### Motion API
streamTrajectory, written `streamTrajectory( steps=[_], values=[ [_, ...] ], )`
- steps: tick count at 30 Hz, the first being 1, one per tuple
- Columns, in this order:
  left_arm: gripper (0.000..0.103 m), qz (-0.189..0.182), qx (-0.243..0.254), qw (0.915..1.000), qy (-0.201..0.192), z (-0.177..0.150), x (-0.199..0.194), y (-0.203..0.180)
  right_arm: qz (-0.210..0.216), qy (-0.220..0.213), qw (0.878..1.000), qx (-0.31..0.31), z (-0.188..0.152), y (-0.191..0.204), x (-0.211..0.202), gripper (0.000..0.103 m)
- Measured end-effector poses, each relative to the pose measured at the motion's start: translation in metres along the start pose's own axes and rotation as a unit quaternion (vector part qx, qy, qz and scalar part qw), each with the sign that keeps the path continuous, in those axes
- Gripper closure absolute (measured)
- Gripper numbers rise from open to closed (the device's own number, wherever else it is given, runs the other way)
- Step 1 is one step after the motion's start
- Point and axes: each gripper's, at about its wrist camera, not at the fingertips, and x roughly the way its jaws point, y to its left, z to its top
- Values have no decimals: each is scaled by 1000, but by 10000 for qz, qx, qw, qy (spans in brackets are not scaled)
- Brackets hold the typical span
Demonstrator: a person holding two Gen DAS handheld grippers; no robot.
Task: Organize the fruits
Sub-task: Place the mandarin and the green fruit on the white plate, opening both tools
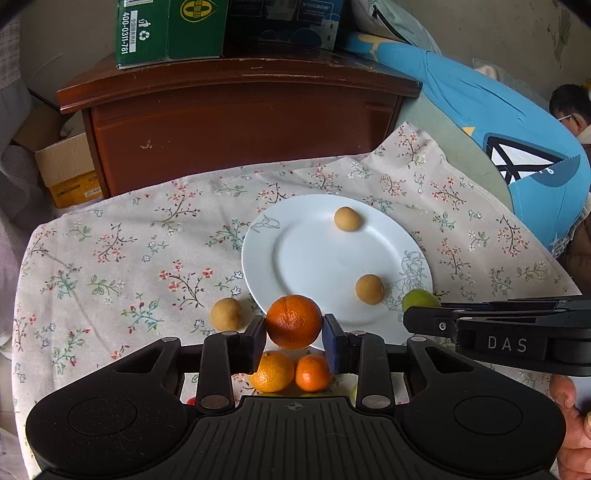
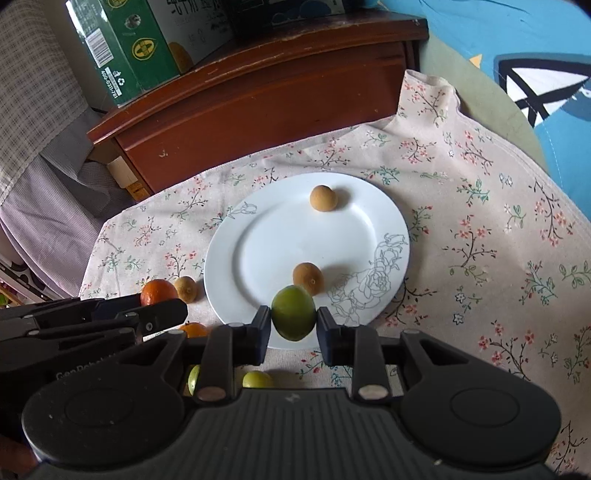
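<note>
- Left wrist view: the left hand-held gripper clamps a round, dimpled dark orange between its blue pads, just above the near rim of the white plate.
- Right wrist view: the right hand-held gripper grips a smooth green fruit over the plate's near edge; no earlier picture shows how its jaws got there.
- The glossy, round plate carries a faint line-drawn rose and two small tan, matte balls of fruit: one at the far side, one near the front.
- A third tan fruit lies on the flowered cloth, just left of the plate.
- Two smaller, shiny oranges touch each other on the cloth below the left gripper; two pale green fruits lie below the right one.
- Behind the counter stand a scuffed dark wooden cabinet with a green carton on top.
</note>
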Motion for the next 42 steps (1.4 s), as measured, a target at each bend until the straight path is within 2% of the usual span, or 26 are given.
streamTrajectory(
  steps=[9,12,17,19,21,22,26,27,29,31,32,35,42],
  values=[
    [73,17,65,9999,151,8,27,-2,-86,136,9997,185,3,-3,21,76],
    [73,-44,-19,9998,207,12,34,1,-82,70,9996,278,6,-4,24,76],
    [70,-59,-73,9999,62,20,32,1,-32,-118,9991,398,9,-5,24,74],
    [65,-65,-119,9999,-8,23,29,2,-15,-209,9990,399,11,-5,22,73],
    [41,131,-140,9997,-134,25,24,1,-76,-302,9990,325,12,-4,19,73],
    [38,206,-144,9995,-191,26,22,2,-109,-325,9990,285,12,-3,18,72],
    [36,196,-305,9990,-245,31,12,9,-92,-322,9993,150,11,2,17,64],
    [32,220,-330,9990,-225,32,10,10,-97,-294,9994,123,11,3,17,62],
    [27,316,-317,9988,-190,30,6,11,-74,-216,9997,52,9,6,18,62],
    [27,438,-237,9986,-167,27,1,13,-42,-169,9998,-9,8,9,18,62],
    [27,495,-206,9984,-158,26,-1,14,-59,-161,9998,-48,6,11,18,59],
    [27,691,-172,9974,-144,19,-10,19,-110,-125,9997,-158,2,16,18,43],
    [27,811,-466,9956,-59,1,-33,44,-159,-48,9991,-382,-6,23,18,41]
  ],
)
